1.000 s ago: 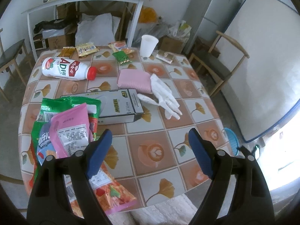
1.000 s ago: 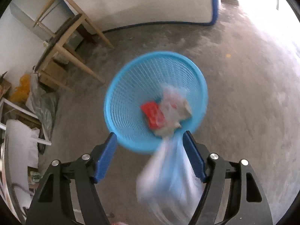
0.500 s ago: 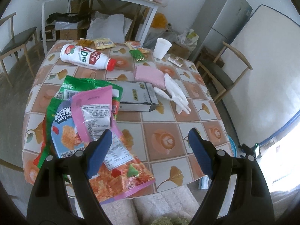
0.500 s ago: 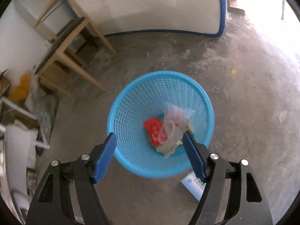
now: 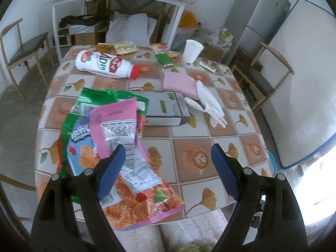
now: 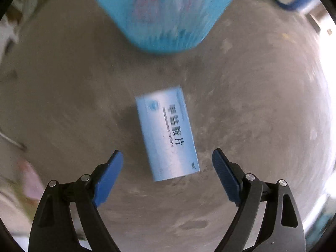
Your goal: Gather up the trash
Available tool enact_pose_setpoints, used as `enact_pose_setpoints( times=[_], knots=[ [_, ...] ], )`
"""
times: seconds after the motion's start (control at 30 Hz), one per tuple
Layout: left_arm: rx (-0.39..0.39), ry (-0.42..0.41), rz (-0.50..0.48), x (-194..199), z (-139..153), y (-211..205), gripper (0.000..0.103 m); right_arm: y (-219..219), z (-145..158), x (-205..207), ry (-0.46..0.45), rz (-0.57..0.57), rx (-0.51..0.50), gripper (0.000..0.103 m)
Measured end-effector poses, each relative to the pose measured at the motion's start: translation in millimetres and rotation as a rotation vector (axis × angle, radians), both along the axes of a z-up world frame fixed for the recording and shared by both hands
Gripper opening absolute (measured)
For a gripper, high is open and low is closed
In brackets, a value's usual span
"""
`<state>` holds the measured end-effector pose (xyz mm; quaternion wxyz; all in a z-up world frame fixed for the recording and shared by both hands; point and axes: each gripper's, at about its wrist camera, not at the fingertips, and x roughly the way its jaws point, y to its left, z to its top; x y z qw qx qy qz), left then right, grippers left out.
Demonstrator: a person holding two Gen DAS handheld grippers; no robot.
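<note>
Below, right gripper (image 6: 167, 157) opening wide over a pale blue medicine box (image 6: 167, 134) lying on concrete floor, near blue basket (image 6: 163, 14). Left gripper (image 5: 168, 157) wide open, empty, above littered table (image 5: 210, 134).

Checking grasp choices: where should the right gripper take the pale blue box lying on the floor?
Come from straight above and pinch the pale blue box across its narrow width, on the two long edges near the middle. It lies flat on the floor, and the right gripper, jaws opening, already straddles its near end.
</note>
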<state>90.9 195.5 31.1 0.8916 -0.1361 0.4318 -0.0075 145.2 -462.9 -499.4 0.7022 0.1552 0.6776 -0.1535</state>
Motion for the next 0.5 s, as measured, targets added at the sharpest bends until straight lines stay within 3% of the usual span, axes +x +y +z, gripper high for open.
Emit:
enact_pose_setpoints(
  times=[0.27,0.5],
  knots=[
    [0.035,0.065,0.051,6,-6,-7,0.079,2,-60,25,0.119,0.094,-0.025,0.084],
    [0.072,0.087,0.038,12,-7,-16,0.079,-18,-79,22,0.131,0.024,-0.01,0.084]
  ],
)
